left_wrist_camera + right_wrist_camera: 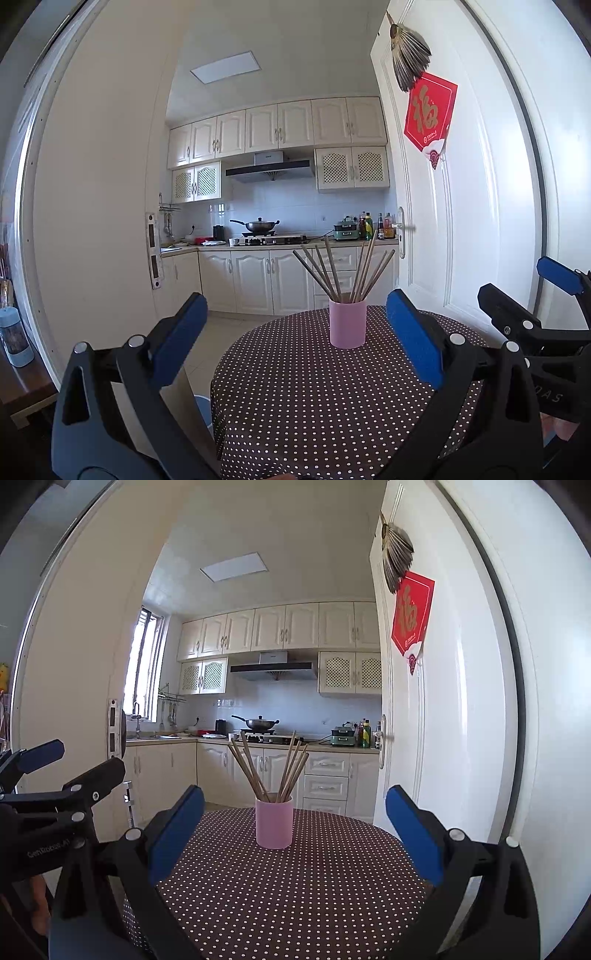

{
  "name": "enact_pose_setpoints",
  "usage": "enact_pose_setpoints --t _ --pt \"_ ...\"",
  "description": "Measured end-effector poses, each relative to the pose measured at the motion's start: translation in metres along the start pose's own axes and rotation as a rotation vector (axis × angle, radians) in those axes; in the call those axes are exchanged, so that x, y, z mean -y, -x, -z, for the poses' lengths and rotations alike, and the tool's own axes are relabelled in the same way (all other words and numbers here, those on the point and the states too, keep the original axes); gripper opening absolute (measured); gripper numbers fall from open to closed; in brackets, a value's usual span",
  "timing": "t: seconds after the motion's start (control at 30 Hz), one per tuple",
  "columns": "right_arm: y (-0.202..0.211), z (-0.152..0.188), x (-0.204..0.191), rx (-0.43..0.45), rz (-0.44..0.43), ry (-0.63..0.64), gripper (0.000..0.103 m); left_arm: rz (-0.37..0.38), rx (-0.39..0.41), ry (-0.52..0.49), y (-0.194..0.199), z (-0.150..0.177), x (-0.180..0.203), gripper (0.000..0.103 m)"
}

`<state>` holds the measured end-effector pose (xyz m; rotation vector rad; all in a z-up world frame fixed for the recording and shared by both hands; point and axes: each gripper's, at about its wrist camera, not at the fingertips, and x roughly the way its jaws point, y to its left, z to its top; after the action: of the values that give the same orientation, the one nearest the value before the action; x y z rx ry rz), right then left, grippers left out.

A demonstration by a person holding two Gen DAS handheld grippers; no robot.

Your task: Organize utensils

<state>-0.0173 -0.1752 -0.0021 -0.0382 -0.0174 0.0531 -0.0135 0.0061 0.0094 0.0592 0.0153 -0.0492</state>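
Both the left gripper [295,325] and right gripper [295,816] hover level, jaws spread wide, facing the pink cup [347,324] of chopsticks [343,267].

We see both views bright and evenly daylit, sharp at centre; daylight enters through the window [144,668], glare streaks the white door [458,686], and fisheye bending darkens the corners.

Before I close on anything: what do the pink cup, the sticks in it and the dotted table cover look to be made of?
Pink cylindrical cup: probably matte plastic or silicone; even colour, no glare.
Thin brown chopsticks: look like wood or bamboo; dull tan-brown, though the grain is too small to tell.
Dark brown, white-dotted table cover: seemingly cloth or soft vinyl; it drapes over the round edge with little sheen.
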Motion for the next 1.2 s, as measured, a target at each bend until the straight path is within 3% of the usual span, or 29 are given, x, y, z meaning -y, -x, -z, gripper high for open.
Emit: enact_pose_setpoints --t 1.2 --pt "0.0032 0.0056 0.0004 -0.006 0.012 -0.002 0.095 0.006 0.0 -0.008 -0.0001 0.0051 0.0038 0.096"
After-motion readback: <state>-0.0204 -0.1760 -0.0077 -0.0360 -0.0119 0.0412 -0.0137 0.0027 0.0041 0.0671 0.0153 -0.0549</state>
